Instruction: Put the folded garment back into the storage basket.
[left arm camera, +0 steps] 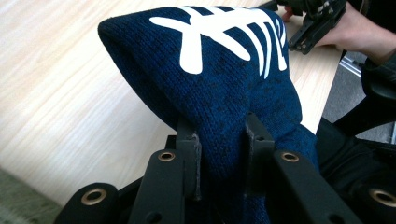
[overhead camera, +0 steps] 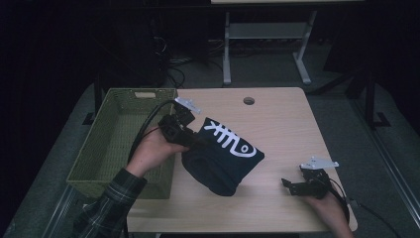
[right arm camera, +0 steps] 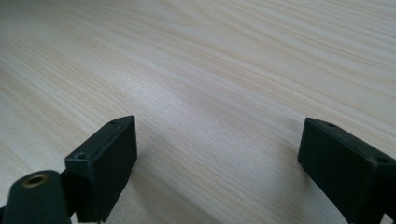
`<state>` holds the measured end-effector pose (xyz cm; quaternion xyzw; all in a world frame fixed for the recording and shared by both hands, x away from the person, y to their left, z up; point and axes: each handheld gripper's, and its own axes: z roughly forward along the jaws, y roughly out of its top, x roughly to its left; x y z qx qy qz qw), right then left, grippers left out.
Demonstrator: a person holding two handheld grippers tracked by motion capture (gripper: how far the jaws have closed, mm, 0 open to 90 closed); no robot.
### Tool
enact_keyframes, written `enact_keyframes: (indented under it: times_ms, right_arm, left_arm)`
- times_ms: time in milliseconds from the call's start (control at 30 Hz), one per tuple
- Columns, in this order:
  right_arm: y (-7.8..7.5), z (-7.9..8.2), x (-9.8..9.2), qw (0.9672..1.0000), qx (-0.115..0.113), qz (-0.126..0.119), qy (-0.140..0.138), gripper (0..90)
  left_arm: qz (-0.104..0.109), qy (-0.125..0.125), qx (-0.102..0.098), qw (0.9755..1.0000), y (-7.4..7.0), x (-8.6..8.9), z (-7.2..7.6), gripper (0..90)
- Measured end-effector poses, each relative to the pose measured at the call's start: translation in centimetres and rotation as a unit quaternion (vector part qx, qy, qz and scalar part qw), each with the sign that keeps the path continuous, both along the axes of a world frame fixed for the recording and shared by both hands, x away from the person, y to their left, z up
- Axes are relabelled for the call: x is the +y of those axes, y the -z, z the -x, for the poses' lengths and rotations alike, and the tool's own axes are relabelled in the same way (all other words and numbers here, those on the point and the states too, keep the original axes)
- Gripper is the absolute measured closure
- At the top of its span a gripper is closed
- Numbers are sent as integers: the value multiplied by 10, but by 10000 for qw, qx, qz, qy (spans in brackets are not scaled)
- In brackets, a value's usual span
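Observation:
A dark blue knitted hat [overhead camera: 223, 158] with a white fishbone print hangs over the middle of the wooden table [overhead camera: 282, 119]. My left gripper [overhead camera: 194, 140] is shut on its left edge and holds it lifted, its lower end near the tabletop. In the left gripper view the hat [left arm camera: 224, 79] bunches between the two black jaws of my left gripper [left arm camera: 219, 149]. My right gripper [overhead camera: 289, 186] rests low at the table's front right, open, with bare wood between the jaws of the right gripper [right arm camera: 217, 158]. The right gripper [left arm camera: 313, 28] and its hand also sit at the top right of the left gripper view.
A green woven basket [overhead camera: 106, 148] stands against the table's left side, close behind my left hand. A round cable hole [overhead camera: 248, 100] sits near the table's far edge. Beyond the table are a desk frame [overhead camera: 267, 44] and cables on a dark floor.

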<state>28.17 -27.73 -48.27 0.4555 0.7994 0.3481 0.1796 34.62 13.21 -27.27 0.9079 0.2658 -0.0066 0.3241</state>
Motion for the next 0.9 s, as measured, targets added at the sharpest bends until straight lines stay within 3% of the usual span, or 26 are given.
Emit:
enact_keyframes:
  times_ms: [333, 567, 900]
  right_arm:
    - [0, 0, 0, 10000, -2, -4, 9, 118]
    - [0, 0, 0, 10000, -1, -8, 22, 120]
    - [0, 0, 0, 10000, -5, -7, 29, 121]
  left_arm:
    - [-125, -206, -6, 9997, -28, 34, -2, 732]
    - [21, -373, 17, 9993, -47, 56, -1, 732]
    - [-16, -724, -71, 9973, -76, 95, 2, 732]
